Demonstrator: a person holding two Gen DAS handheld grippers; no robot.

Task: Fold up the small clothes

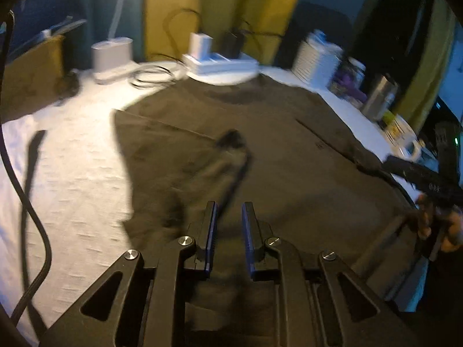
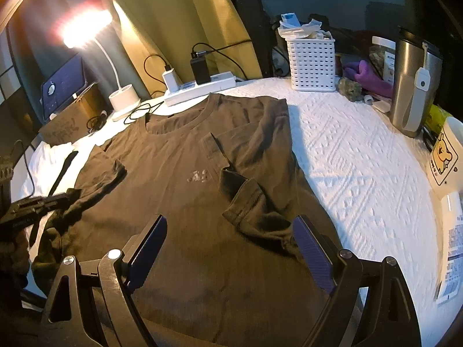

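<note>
Under both sets of fingers lies the t-shirt [image 2: 179, 156], dark brown, spread on the white textured bedspread [image 2: 361, 173] with its collar at the far end.

Right gripper [image 2: 231, 248]: fingers spread wide, holding nothing. It hovers over the shirt's lower half. Right sleeve is folded in over the body; its cuff [image 2: 246, 199] sits just ahead of my right-hand pad [image 2: 314, 256], and I can't tell whether they touch. Chest print is ahead, between the pads.

Left gripper [image 1: 228, 231]: fingers nearly together, narrow gap showing. In its own blurred view nothing sits between the pads, shirt fabric directly below and ahead. In the right wrist view that gripper [image 2: 62, 198] sits at the shirt's left edge with bunched fabric at its tip; can't tell if it has a pinch.

Beyond the collar: white power strip [image 2: 202, 86] with chargers. Ahead-right of the right fingers: white basket [image 2: 312, 63], steel tumbler [image 2: 411, 86]. Ahead-left: lit desk lamp [image 2: 86, 26].
</note>
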